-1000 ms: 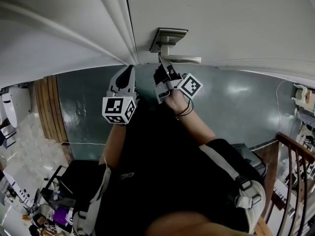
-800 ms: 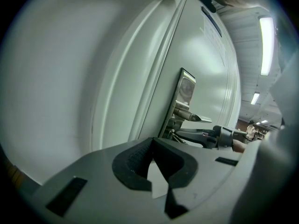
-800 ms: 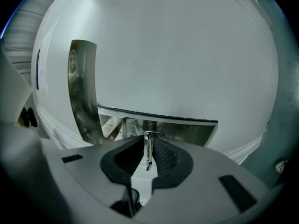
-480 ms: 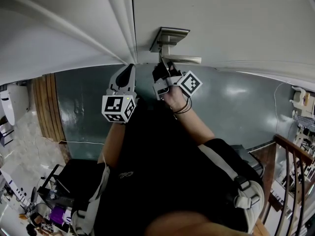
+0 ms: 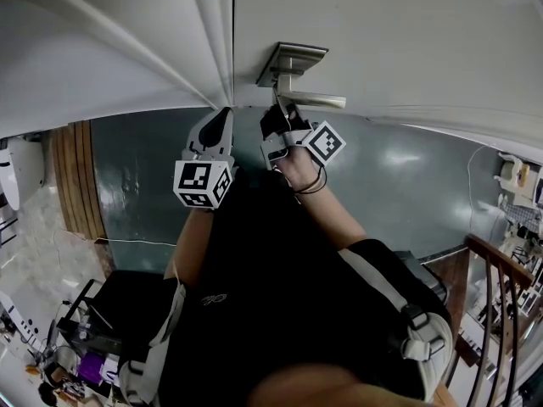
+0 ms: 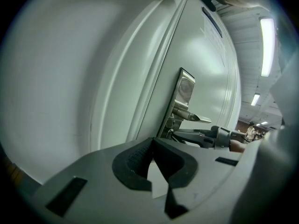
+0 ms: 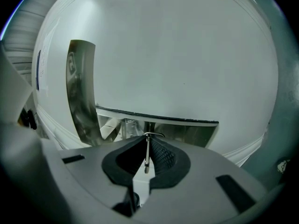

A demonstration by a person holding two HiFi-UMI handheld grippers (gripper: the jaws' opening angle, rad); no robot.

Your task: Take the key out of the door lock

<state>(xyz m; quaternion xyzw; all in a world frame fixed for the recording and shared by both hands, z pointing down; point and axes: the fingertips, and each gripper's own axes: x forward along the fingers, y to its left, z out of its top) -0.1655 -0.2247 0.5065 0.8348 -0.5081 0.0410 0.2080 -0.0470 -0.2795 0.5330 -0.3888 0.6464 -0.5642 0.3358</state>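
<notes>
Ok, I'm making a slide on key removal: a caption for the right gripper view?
The right gripper, jaws just closed, pinches the key edge-on beneath the door handle, beside the lock plate.

Head view: dim overall, low contrast. Door (image 5: 382, 32) evenly lit, pale grey. Soft sheen patch sat on floor (image 5: 407, 164) at centre right. Lower centre fell into near-black shadow. Strong barrel distortion bent straight lines toward edges.

Left gripper view: light came from ceiling strip lamps (image 6: 267, 45) at upper right, blown out. Dark vignette ringed corners. Near foreground was soft.

Right gripper view: diffuse light on door, no hard shadows. Streaky reflections showed on lock plate (image 7: 81, 92). Key (image 7: 146, 153) was in sharp focus. Corners were black.
</notes>
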